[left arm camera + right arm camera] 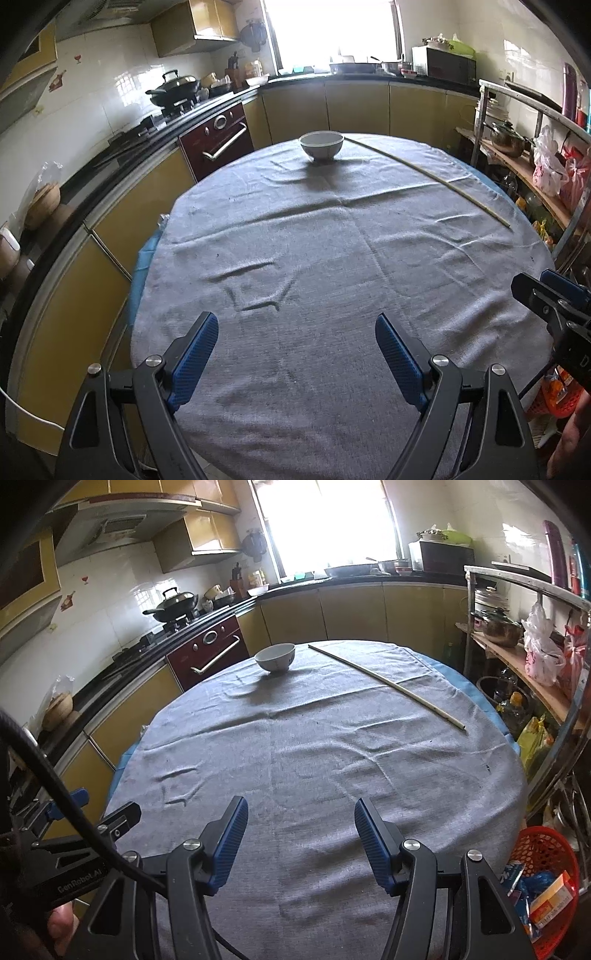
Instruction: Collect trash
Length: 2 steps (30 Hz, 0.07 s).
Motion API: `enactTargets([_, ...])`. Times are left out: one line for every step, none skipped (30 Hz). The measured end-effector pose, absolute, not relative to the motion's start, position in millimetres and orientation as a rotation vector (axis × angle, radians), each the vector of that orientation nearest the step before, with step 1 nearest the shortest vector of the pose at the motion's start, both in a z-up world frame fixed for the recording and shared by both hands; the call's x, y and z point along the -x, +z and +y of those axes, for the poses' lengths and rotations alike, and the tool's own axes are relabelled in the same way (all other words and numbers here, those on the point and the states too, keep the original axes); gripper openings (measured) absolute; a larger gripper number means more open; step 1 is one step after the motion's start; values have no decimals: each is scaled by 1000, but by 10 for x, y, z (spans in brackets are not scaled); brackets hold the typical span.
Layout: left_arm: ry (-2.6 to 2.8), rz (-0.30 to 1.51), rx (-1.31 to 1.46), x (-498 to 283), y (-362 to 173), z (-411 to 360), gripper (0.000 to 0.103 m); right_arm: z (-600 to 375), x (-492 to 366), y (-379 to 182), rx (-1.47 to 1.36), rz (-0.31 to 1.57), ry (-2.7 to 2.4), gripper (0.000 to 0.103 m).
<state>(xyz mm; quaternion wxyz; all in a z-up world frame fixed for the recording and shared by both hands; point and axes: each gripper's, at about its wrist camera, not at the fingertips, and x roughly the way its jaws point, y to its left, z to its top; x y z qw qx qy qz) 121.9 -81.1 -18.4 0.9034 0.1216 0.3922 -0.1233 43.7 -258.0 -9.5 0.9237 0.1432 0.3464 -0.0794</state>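
Note:
A red mesh trash basket stands on the floor right of the table and holds several wrappers and a small carton; part of it shows in the left wrist view. My left gripper is open and empty above the near part of the grey cloth-covered table. My right gripper is open and empty over the same table. The right gripper also shows at the right edge of the left wrist view.
A white bowl stands at the table's far side. A long thin stick lies across the far right. A metal shelf rack with pots and bags stands right; kitchen counters run left and behind.

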Motion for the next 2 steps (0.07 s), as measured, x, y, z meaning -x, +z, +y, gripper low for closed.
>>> enactTargets([-256,819,-252,-1244,-215,-822,87,-2589,-460,-125,-294,716,-163,64])
enactTargets([-260,837,-252,-1306,-285,-846,87,-2601,-486,-158,-293,719,-163,64])
